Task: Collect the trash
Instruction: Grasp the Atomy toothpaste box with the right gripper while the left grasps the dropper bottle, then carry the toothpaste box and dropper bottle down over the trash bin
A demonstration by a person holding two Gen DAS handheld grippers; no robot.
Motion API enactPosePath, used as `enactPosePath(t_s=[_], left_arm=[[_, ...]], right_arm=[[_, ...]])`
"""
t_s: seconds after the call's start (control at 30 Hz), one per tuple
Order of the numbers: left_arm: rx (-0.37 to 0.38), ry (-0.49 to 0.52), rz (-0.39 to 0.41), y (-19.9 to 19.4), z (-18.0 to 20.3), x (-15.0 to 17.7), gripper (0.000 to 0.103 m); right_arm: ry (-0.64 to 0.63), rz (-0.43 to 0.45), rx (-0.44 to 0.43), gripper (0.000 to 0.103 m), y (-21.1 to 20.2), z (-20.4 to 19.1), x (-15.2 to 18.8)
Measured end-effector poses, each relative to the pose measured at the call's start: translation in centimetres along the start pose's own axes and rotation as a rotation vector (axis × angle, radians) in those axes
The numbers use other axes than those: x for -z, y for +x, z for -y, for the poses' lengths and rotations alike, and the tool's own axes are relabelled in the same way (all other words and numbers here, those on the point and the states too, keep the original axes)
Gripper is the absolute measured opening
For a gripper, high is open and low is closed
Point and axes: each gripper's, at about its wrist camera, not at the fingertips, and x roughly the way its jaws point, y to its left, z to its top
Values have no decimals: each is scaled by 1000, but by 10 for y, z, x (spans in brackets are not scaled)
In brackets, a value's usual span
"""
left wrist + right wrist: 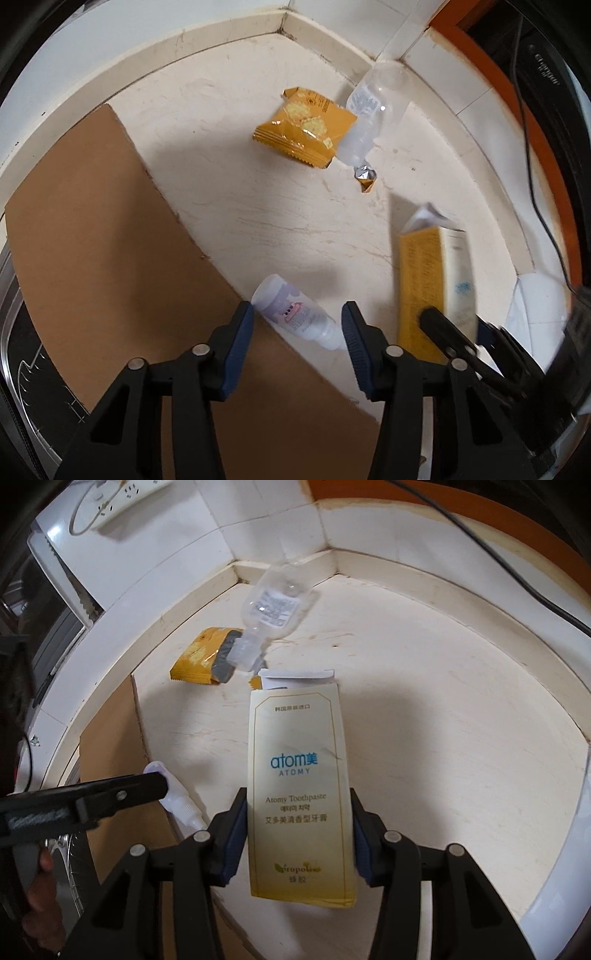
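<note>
In the left wrist view my left gripper (297, 314) points down at the floor and stands open. A small white bottle (291, 312) with a pink label lies between its blue pads (240, 332), at the edge of a cardboard sheet (110, 258); I see no pad pressing on it. My right gripper (297, 794) is shut on a cream and yellow toothpaste box (299, 760), with a pad on each long side and the box's opened flap pointing away. The same box (424, 277) shows at the right of the left wrist view.
An orange snack packet (306, 127), a clear plastic bottle (373, 114) and a small foil scrap (365, 177) lie farther off near the wall corner. A black cable (532, 166) runs by the orange door frame (480, 55). A power strip (122, 498) hangs above.
</note>
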Motion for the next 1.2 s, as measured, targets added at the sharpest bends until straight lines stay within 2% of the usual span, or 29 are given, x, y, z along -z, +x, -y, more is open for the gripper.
enactPosePath(t_s=[0.23,0.4,0.6,0.9,1.03,1.2], left_arm=[[-77,4,9,16,14,-10,44],[-123,42,11,25,30,-13,24],[-134,124,16,27,62,1,22],[-53,259,41,-13,115,50,22],[8,292,81,-48,134,78,22],[69,347,119,-97,156,130,22]], right_arm=[[-13,26,5,49,-21,12,11],[1,25,0,49,-30,22,22],[22,13,11,49,-38,32,36],[61,43,30,49,-79,51,52],[51,74,40,49,-110,55,65],[42,117,33,49,-162,60,95]])
